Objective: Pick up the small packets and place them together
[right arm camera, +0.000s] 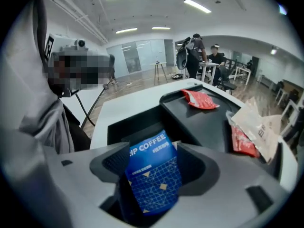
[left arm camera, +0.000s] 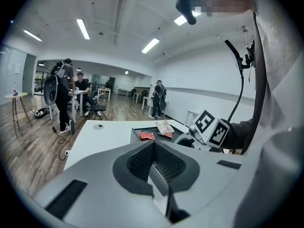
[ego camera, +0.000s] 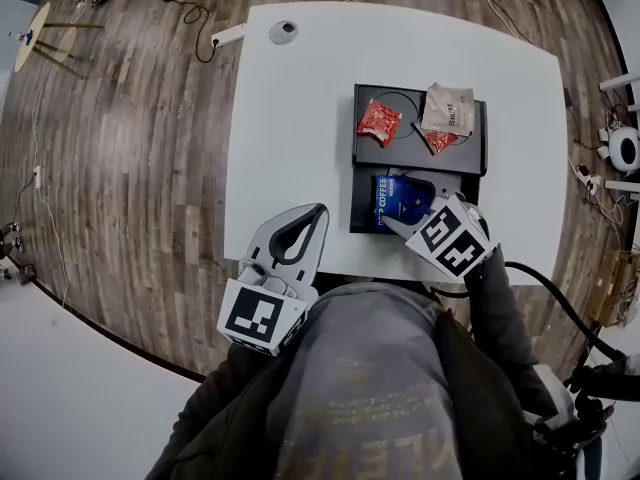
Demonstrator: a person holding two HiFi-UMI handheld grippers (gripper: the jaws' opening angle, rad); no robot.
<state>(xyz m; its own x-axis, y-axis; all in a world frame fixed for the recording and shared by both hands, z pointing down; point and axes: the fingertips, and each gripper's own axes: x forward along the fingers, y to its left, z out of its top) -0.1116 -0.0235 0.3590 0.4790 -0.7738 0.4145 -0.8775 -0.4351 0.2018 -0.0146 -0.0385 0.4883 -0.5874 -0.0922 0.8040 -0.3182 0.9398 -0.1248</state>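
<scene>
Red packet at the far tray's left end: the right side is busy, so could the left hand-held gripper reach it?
Probably yes: only bare table and the low tray rim lie between the left hand-held gripper and the red packet, though its jaws are shut.

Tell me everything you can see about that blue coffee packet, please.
The blue packet is a flat, glossy sachet, foil or plastic film by the look of it. White print at its top reads COFFEE, with a pattern of fine lines and small pale diamonds below. It stands tilted between the wide-apart jaws of the right gripper, which do not seem to press on it, over the nearer black tray. Whether its lower end rests on the tray is hidden.
</scene>
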